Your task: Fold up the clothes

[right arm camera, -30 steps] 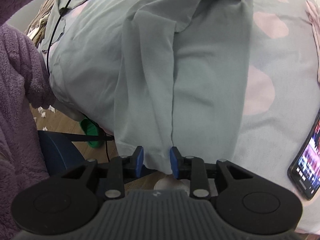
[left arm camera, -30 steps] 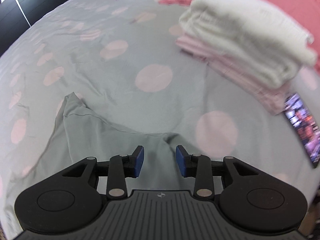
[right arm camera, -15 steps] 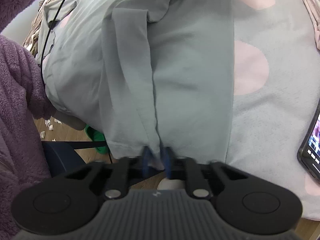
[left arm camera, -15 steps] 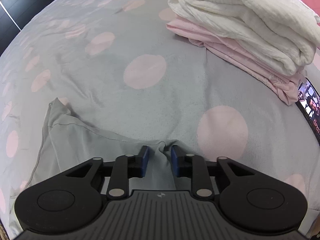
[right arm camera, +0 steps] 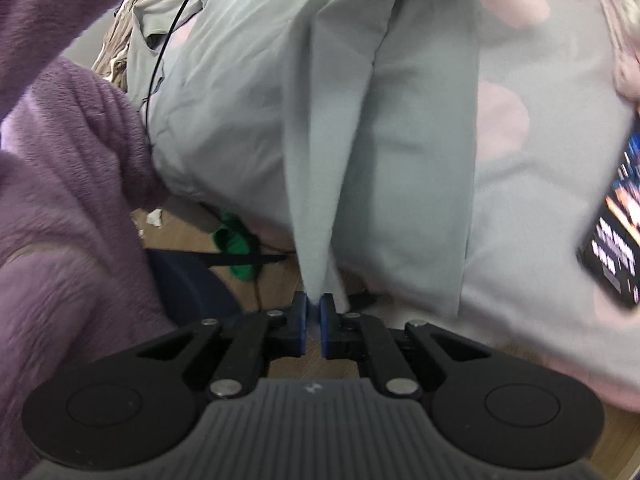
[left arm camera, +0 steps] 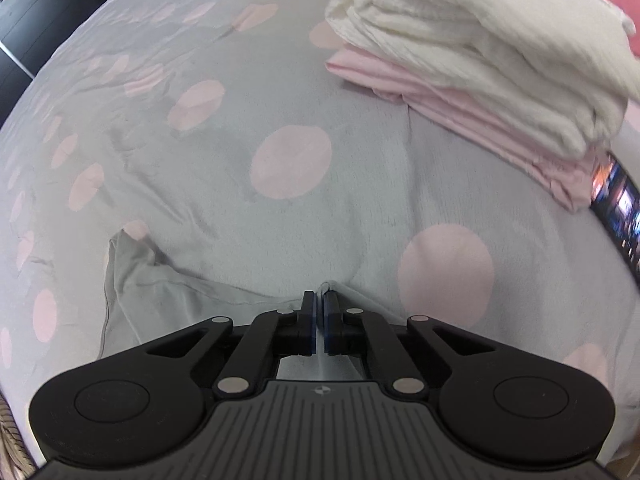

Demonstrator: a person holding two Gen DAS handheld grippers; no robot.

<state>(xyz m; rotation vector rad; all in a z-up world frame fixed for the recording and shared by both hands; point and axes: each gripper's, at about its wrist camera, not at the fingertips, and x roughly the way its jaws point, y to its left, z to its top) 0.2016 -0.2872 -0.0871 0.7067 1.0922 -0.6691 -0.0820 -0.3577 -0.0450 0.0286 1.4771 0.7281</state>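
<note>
- Left gripper (left arm camera: 319,304) lies low on the bed (left arm camera: 280,120), jaws pinching the grey-green garment (left arm camera: 168,296).
- Right gripper (right arm camera: 314,306) lifts the garment's (right arm camera: 320,184) hem.
- A second ago both jaws were spread.

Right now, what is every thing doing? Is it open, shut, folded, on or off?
left gripper: shut on the grey-green garment.
right gripper: shut on the same garment's lower edge.
grey-green garment: partly folded lengthwise, its pinched edge lifted into a taut ridge.
white garment: folded, on top of the stack.
pink garment: folded, under the white one.
phone: screen lit, lying on the bedspread.
</note>
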